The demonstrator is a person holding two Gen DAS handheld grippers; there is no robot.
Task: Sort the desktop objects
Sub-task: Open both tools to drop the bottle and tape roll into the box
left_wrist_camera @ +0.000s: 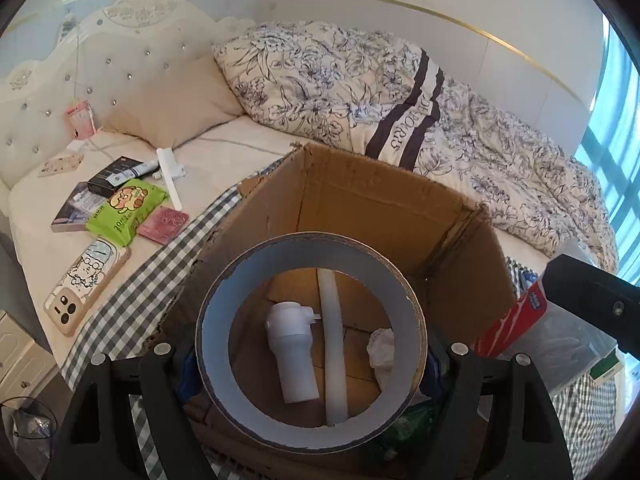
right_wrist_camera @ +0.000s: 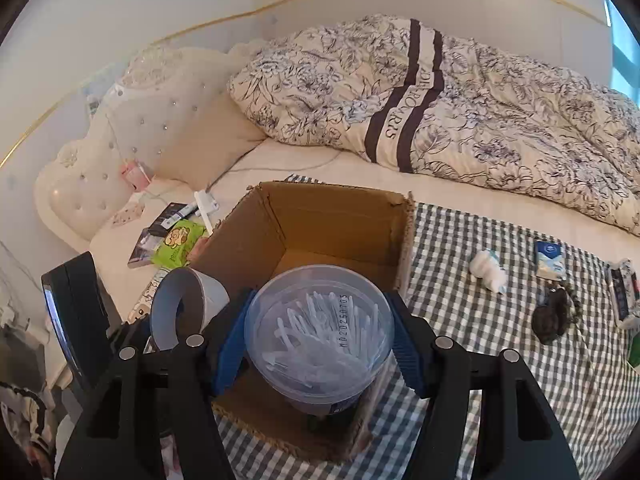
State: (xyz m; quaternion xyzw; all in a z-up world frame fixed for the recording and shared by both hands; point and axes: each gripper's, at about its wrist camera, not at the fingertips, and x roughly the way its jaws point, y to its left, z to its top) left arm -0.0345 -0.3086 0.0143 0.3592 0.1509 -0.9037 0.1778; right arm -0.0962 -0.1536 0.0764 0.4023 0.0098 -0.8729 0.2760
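My left gripper (left_wrist_camera: 310, 360) is shut on a wide tape roll (left_wrist_camera: 214, 340), held over an open cardboard box (left_wrist_camera: 380, 200). Through the roll's hole I see the box floor with a white plastic bottle-shaped part (left_wrist_camera: 292, 352), a white tube (left_wrist_camera: 332, 340) and crumpled white paper (left_wrist_camera: 382, 348). My right gripper (right_wrist_camera: 320, 360) is shut on a clear round tub (right_wrist_camera: 320, 312) of white plastic picks, its blue pads pressing both sides. The tub hangs above the near part of the box (right_wrist_camera: 332, 220). The tape roll (right_wrist_camera: 208, 292) shows just left of it.
The box stands on a checked cloth (right_wrist_camera: 500, 340) on a bed. Left of it lie a cased phone (left_wrist_camera: 84, 288), a green wipes pack (left_wrist_camera: 124, 208) and a pink pad (left_wrist_camera: 163, 224). Right lie a white bundle (right_wrist_camera: 490, 274), a tissue pack (right_wrist_camera: 550, 260) and a dark clump (right_wrist_camera: 554, 316).
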